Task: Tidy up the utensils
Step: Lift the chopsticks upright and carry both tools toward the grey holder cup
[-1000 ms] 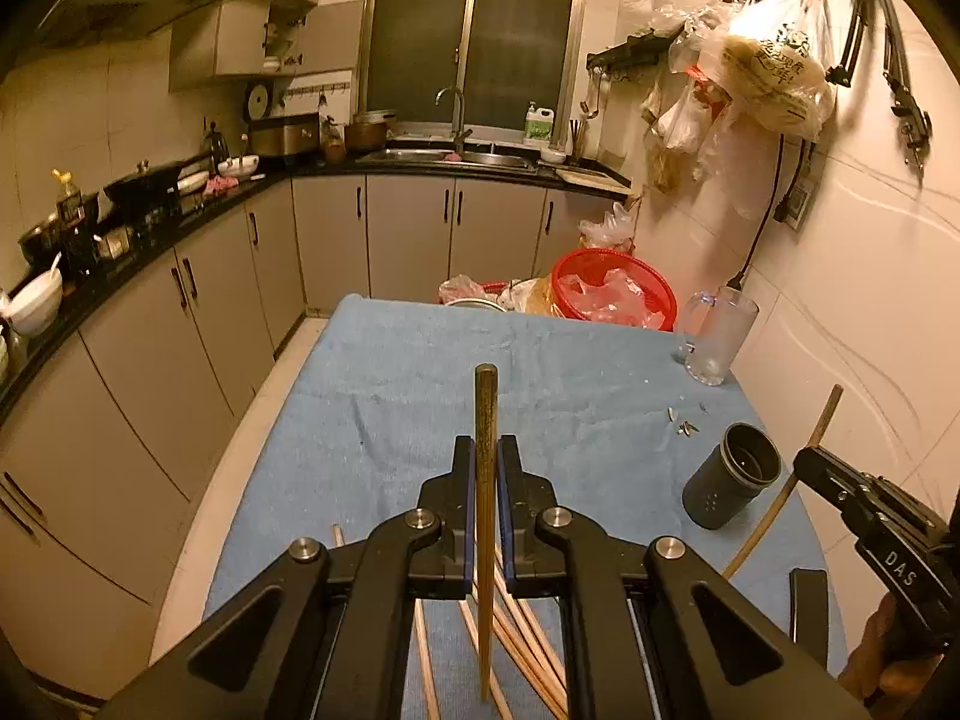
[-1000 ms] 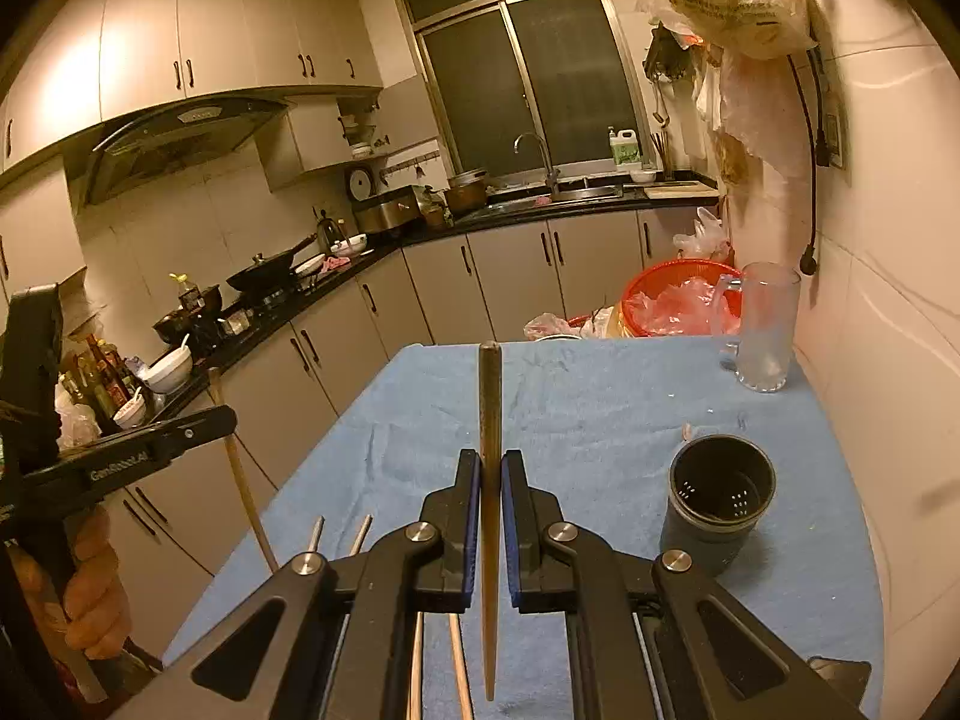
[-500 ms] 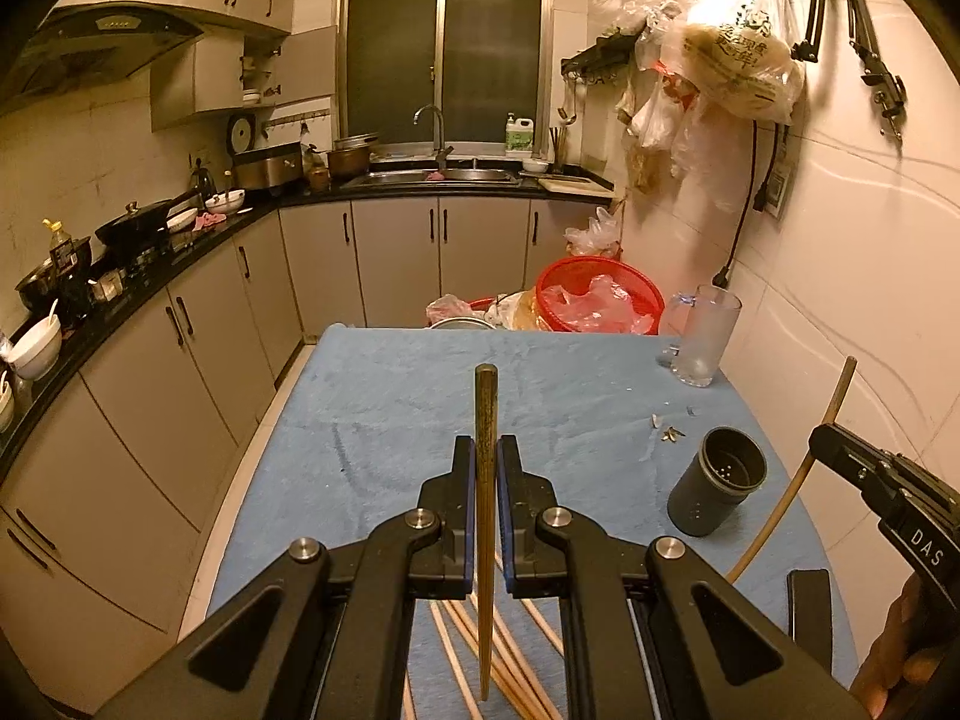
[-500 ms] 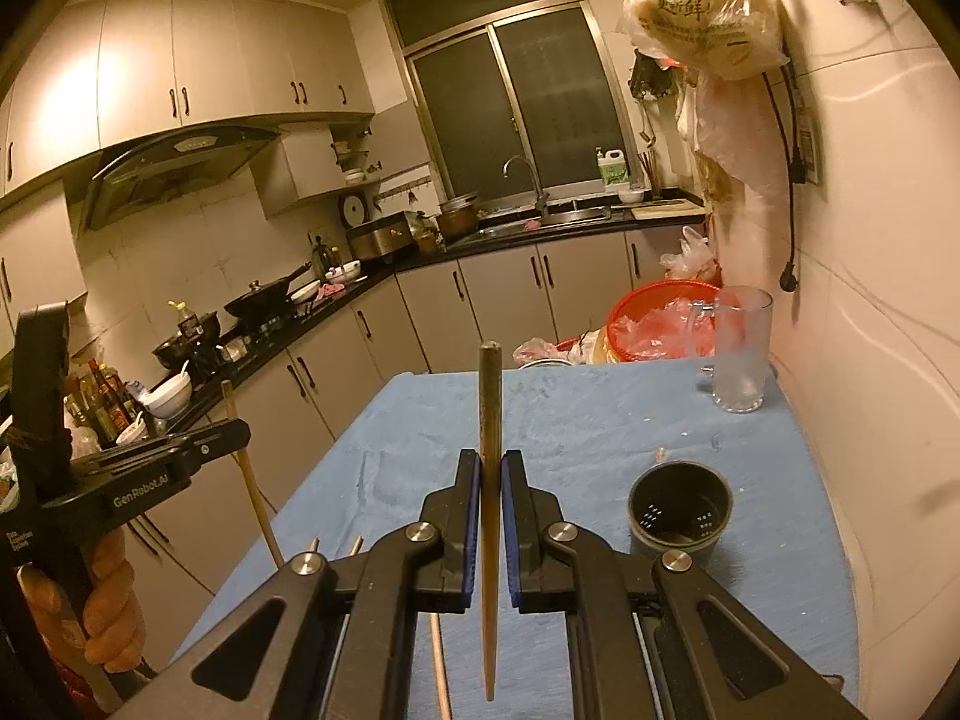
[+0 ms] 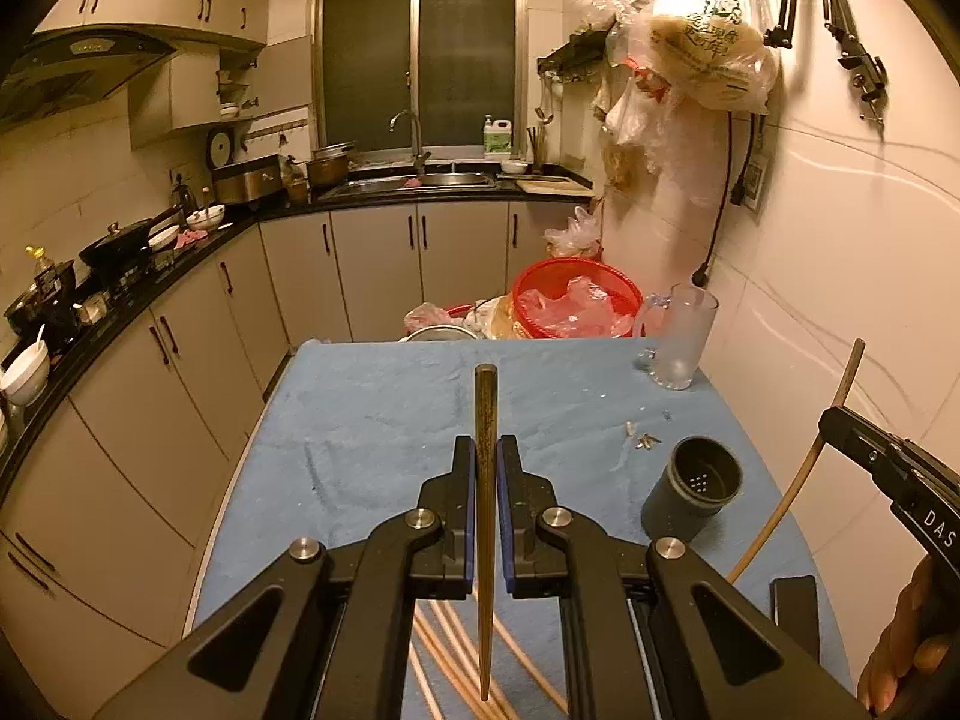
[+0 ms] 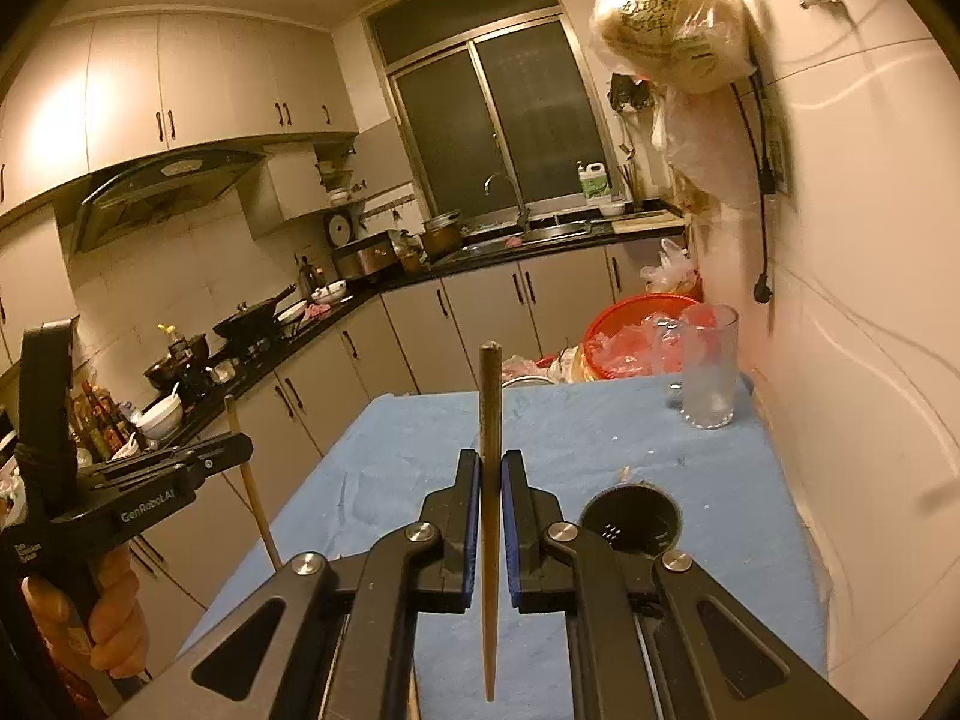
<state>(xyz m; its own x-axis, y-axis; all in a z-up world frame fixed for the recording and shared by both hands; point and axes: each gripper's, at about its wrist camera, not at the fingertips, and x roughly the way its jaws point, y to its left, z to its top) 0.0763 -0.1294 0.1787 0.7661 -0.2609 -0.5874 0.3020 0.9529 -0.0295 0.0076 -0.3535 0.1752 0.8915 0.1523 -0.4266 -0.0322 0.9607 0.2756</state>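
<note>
Blue-clothed table point(image 5: 372, 420) keeps loose chopsticks point(image 5: 456, 648) while the dark perforated cylindrical holder point(image 5: 693, 495) looks empty, and left gripper point(image 5: 485, 474) and right gripper point(image 6: 491, 480) each clamp 1 brown wooden chopstick point(image 5: 485, 420) upright, none yet deposited.

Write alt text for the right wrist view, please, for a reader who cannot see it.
The right gripper is shut on an upright wooden chopstick above a table with a blue cloth. A dark utensil holder stands open just to its right, and the left gripper, at the left edge, holds another chopstick.
</note>
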